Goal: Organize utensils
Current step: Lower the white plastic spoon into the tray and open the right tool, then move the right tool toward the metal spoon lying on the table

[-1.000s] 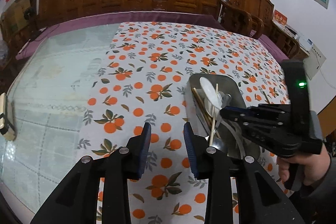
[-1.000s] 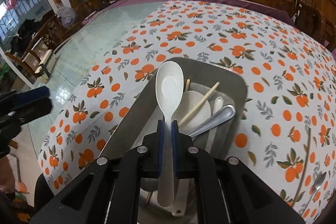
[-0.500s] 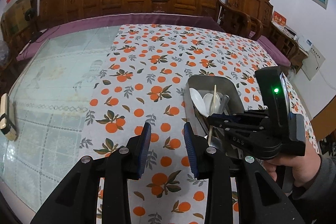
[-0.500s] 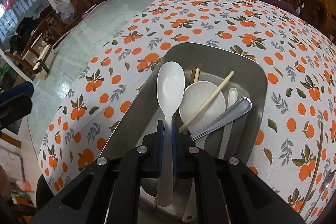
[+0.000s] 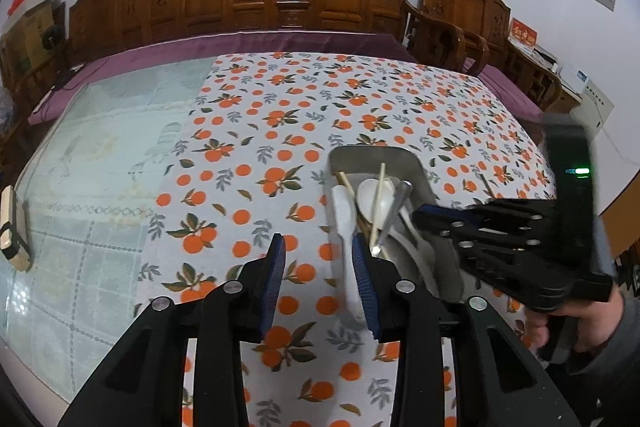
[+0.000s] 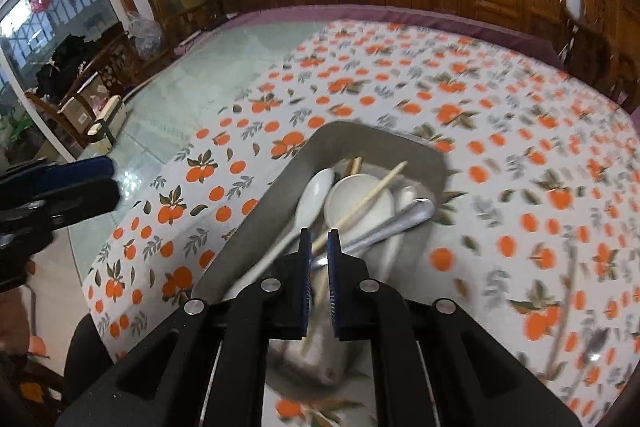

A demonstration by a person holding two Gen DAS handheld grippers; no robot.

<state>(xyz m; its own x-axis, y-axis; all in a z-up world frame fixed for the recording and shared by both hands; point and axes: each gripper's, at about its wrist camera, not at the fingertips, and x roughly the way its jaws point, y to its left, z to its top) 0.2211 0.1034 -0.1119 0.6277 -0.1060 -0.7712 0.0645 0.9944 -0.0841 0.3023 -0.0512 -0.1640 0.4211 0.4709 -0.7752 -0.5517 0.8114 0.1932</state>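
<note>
- Your right gripper (image 6: pixel 316 233) has its jaws almost pressed together, with only a thin gap. Nothing is pinched in them.
- Your left gripper (image 5: pixel 317 241) has its jaws spread and opening. Only the orange-print cloth (image 5: pixel 280 147) shows between them. I think it waits there to stay out of the way.
- The long white spoon (image 6: pixel 316 195) lies in the metal tray (image 6: pixel 280 195), along its left wall. Its handle passes just left of your right jaws and is not between them.
- The tray is near you, right of your left gripper. It keeps all the utensils in one spot.
- In the tray you have three white spoons: the long one, a big round one (image 6: pixel 352 195) and a small one (image 6: pixel 406 193).
- You also have one metal handle (image 6: pixel 400 219) and one pale chopstick (image 6: pixel 372 193), which leans across the round spoon.
- Some darker stick ends poke out at the far end. I cannot count them.
</note>
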